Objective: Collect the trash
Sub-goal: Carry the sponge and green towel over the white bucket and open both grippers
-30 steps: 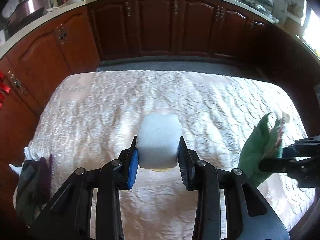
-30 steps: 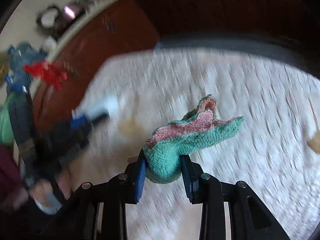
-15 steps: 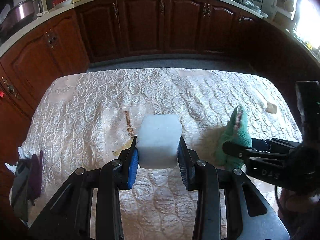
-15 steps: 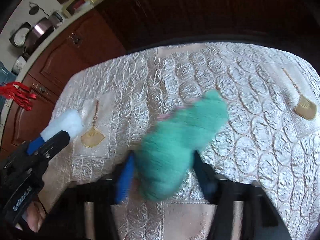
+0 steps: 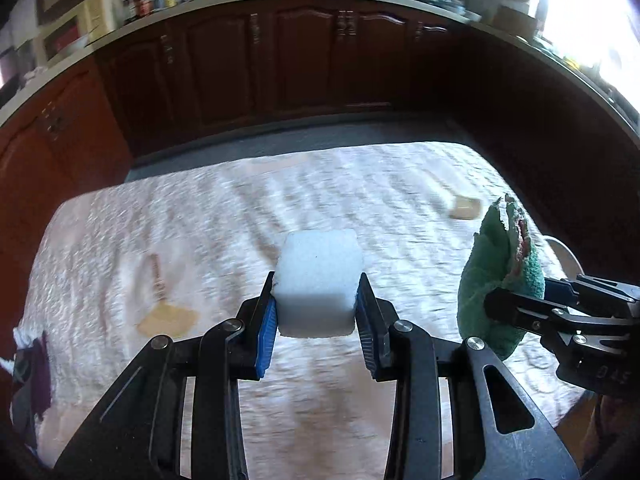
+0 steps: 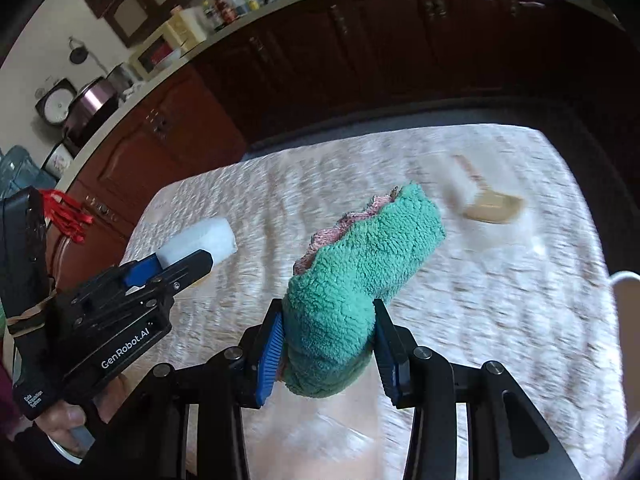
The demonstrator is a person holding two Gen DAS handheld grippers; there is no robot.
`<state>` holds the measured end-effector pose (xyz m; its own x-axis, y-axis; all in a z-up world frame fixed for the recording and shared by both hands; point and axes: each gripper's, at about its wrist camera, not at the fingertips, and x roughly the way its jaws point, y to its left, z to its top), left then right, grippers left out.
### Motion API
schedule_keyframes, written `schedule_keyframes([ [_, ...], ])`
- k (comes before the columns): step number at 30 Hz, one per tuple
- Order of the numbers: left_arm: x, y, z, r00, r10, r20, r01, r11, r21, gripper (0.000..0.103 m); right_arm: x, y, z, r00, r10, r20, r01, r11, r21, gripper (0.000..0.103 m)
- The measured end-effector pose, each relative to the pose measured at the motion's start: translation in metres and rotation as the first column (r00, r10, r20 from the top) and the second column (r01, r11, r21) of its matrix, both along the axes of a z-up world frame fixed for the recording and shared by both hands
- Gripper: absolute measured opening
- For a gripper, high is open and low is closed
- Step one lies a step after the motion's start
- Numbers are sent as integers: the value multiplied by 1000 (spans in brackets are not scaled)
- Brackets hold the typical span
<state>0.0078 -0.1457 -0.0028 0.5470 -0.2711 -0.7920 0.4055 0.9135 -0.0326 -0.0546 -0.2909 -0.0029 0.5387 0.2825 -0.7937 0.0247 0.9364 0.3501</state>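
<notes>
My left gripper [image 5: 318, 312] is shut on a white foam block [image 5: 318, 280] and holds it above the table. It also shows at the left of the right wrist view [image 6: 180, 264], with the block [image 6: 204, 238] in it. My right gripper [image 6: 328, 336] is shut on a rolled green cloth with a pink inner side [image 6: 360, 264]. In the left wrist view the cloth [image 5: 496, 276] and right gripper [image 5: 520, 304] are at the right, level with the block.
The table has a cream quilted cover [image 5: 240, 216] with tan fan motifs [image 5: 168, 316] [image 6: 492, 208]. Dark wood cabinets [image 5: 304, 52] ring the far side. A white rim [image 6: 624, 280] shows at the table's right edge. A dark cloth [image 5: 28, 376] hangs at the left.
Both grippers have lifted and tilted up, so the cabinets fill more of each view. The right gripper stays close beside the left. Both holds are unchanged.
</notes>
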Motion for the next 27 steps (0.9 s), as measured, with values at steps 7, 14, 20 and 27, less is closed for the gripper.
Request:
schedule_keyframes([
  [7, -19, -62, 11, 994, -106, 11, 106, 994, -5, 33, -30, -51, 10, 994, -110, 9, 111, 993, -33, 40],
  [14, -43, -126, 13, 977, -212, -8, 212, 977, -6, 33, -70, -106, 19, 973, -231, 11, 231, 971, -68, 40],
  [20, -63, -177, 16, 955, -295, -23, 295, 955, -11, 33, -107, -152, 21, 942, -335, 12, 335, 939, -84, 40],
  [27, -81, -241, 13, 926, -375, -51, 374, 927, -31, 33, -148, -204, 20, 898, -441, -1, 438, 891, -120, 40],
])
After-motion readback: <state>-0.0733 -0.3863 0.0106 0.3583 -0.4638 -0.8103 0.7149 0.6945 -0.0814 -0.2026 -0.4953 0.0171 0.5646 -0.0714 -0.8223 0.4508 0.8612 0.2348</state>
